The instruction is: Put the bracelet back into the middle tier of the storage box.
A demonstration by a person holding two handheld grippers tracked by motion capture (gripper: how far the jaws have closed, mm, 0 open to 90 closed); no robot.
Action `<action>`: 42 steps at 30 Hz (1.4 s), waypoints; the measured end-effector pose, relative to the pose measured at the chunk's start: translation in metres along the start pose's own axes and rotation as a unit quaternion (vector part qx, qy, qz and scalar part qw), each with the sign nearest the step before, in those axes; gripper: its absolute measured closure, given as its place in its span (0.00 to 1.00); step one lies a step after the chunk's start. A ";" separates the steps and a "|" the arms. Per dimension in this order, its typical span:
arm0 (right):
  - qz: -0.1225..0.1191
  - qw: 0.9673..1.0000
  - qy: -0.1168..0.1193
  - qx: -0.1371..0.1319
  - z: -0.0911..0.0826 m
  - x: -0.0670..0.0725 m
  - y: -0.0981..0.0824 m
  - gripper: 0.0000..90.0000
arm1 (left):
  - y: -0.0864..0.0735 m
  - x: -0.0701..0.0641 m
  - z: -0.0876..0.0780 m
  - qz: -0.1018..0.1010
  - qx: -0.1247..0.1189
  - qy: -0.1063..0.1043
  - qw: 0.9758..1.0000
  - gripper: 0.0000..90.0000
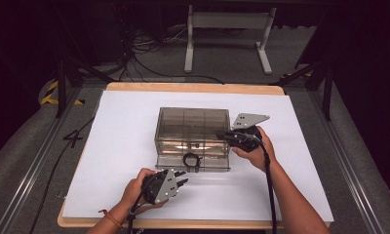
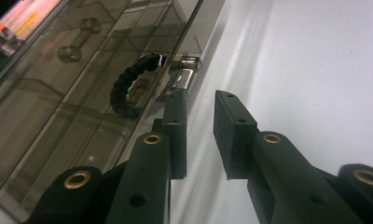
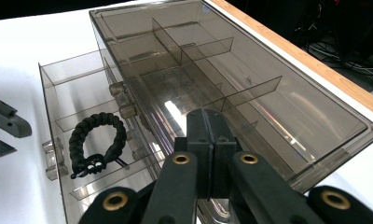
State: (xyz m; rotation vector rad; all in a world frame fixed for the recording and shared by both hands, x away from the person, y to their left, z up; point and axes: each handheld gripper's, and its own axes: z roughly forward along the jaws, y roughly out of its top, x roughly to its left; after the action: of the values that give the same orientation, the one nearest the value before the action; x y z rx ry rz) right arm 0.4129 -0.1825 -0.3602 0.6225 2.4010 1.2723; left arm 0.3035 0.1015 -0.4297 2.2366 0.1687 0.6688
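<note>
A smoky clear organiser box [image 1: 193, 122] with inner dividers stands mid-table. Its lowest drawer [image 1: 164, 163] is pulled out toward me, and a black braided bracelet [image 1: 192, 160] lies in it. My left gripper [image 1: 183, 181] sits just in front of the drawer's left part, open, with a narrow gap and nothing between the jaws. In the left gripper view the left gripper [image 2: 199, 100] points past the bracelet [image 2: 124, 88] behind the drawer wall. My right gripper [image 1: 222, 135] is shut and empty, its tips at the box's right end. The right gripper view shows those tips [image 3: 208, 116] over the box top [image 3: 250, 93], the bracelet [image 3: 97, 140] at left.
The box rests on a white sheet [image 1: 125, 146] over a wooden tabletop [image 1: 193, 87]. Bare sheet lies left, right and in front of the drawer. Beyond the table are floor cables [image 1: 144, 58] and a white stand [image 1: 227, 34].
</note>
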 end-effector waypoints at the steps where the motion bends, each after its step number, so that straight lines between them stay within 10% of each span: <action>1: 0.000 1.000 0.000 0.000 0.000 0.000 0.000 1.00 | 0.001 0.000 0.001 0.002 0.001 0.000 1.000 0.83; 16: 0.003 1.000 -0.001 -0.001 -0.001 0.001 -0.001 1.00 | 0.002 -0.001 0.014 0.016 0.020 0.028 0.999 0.81; 31: 0.000 1.000 -0.004 -0.004 -0.001 0.003 -0.002 1.00 | -0.003 0.005 0.017 -0.023 0.020 0.047 0.998 1.00; 42: -0.003 1.000 -0.006 -0.004 -0.001 0.003 -0.002 1.00 | -0.005 0.018 0.021 -0.092 0.009 0.040 0.995 1.00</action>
State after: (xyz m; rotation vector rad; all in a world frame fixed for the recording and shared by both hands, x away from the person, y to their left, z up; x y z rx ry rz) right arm 0.4099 -0.1827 -0.3618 0.6174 2.3853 1.2713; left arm 0.3301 0.0968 -0.4380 2.1796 0.4166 0.6577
